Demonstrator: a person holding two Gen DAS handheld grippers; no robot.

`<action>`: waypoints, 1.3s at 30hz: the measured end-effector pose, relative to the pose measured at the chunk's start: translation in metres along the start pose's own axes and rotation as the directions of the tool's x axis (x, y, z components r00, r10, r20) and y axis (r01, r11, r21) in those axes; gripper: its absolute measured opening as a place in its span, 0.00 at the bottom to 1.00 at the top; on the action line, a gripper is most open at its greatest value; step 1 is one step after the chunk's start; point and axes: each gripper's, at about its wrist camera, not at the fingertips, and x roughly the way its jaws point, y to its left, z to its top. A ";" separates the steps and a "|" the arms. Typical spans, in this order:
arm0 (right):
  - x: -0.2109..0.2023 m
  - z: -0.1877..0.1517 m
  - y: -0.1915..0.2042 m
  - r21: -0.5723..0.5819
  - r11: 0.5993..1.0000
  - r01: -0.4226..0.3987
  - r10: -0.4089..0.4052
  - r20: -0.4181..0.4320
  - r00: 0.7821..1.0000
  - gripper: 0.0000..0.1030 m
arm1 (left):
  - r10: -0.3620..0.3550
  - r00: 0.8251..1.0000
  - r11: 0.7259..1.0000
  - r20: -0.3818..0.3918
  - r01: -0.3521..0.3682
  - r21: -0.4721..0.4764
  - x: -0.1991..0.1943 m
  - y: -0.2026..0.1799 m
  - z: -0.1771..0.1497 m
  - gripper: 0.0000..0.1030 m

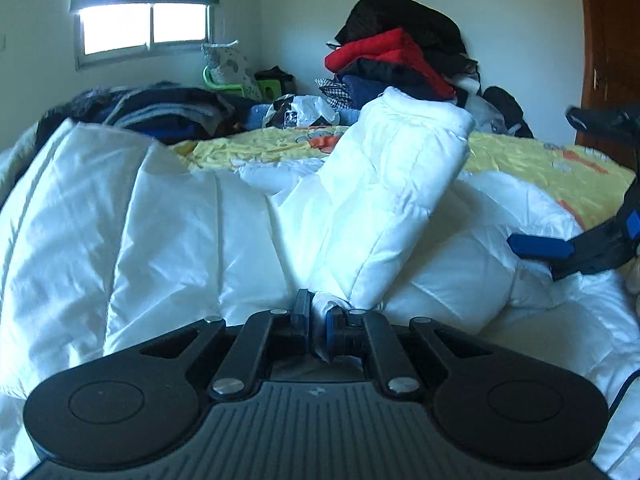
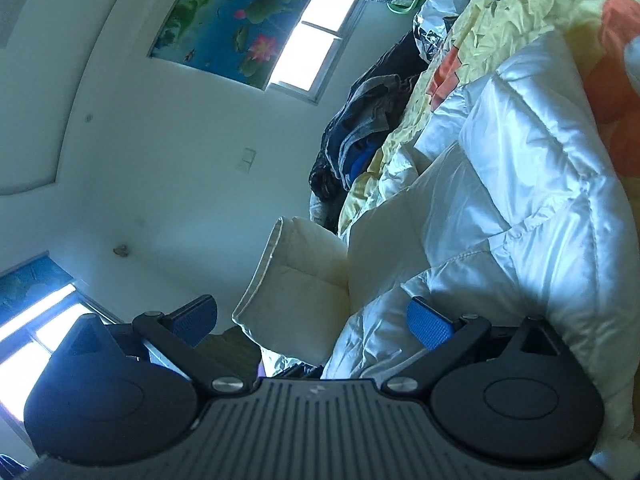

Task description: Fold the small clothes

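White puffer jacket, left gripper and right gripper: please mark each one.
white puffer jacket (image 1: 384,200), left wrist view, on the raised sleeve.
left gripper (image 1: 319,320), left wrist view, between fingertips pinching the cuff.
right gripper (image 2: 312,320), right wrist view, midway between open blue fingertips.

Yellow bedsheet (image 1: 520,160), window (image 1: 144,28), lotus blind (image 2: 236,16), plastic bag (image 1: 308,110).

White quilted jacket (image 1: 384,200); yellow bedsheet (image 1: 532,164), orange print; blue-padded tongs (image 2: 312,320).

left claw (image 1: 318,320) clamped, right claw (image 2: 316,320) spread wide
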 end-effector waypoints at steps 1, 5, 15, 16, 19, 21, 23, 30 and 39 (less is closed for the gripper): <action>0.001 0.000 0.001 -0.008 1.000 0.003 -0.003 -0.004 1.000 1.00 | -0.010 1.000 1.000 -0.006 0.010 -0.020 0.002 0.004 0.001 0.07; 0.003 -0.002 0.004 -0.040 0.999 0.015 -0.015 -0.021 1.000 1.00 | -0.045 0.999 0.994 -0.009 0.044 -0.095 0.001 0.017 0.003 0.08; 0.001 -0.013 0.011 -0.113 0.992 0.055 -0.055 0.001 0.998 1.00 | -0.086 0.996 0.983 -0.008 0.084 -0.163 -0.001 0.028 0.001 0.08; 0.002 -0.013 0.014 -0.117 0.990 0.078 -0.079 -0.004 0.997 0.97 | -0.090 0.996 0.982 -0.007 0.087 -0.168 -0.001 0.029 0.001 0.08; 0.012 -0.012 0.037 -0.051 0.955 0.291 -0.291 -0.001 0.957 0.92 | -0.097 0.995 0.979 -0.001 0.095 -0.178 -0.001 0.031 0.000 0.08; 0.022 -0.015 0.067 -0.074 0.955 0.288 -0.290 -0.014 0.957 0.93 | -0.103 0.995 0.978 0.003 0.102 -0.185 -0.002 0.033 -0.001 0.08; 0.037 -0.020 0.101 -0.148 0.952 0.268 -0.271 -0.003 0.962 0.93 | -0.110 0.994 0.975 0.007 0.109 -0.193 -0.002 0.035 -0.002 0.08; 0.126 -0.019 0.133 -0.250 0.827 0.503 -0.527 -0.036 0.849 0.90 | -0.114 0.993 0.973 0.027 0.117 -0.198 -0.006 0.037 -0.005 0.08; 0.156 -0.019 0.104 -0.255 0.724 0.641 -0.667 -0.025 0.744 0.13 | -0.091 0.993 0.967 0.076 0.106 -0.231 -0.017 0.041 -0.012 0.11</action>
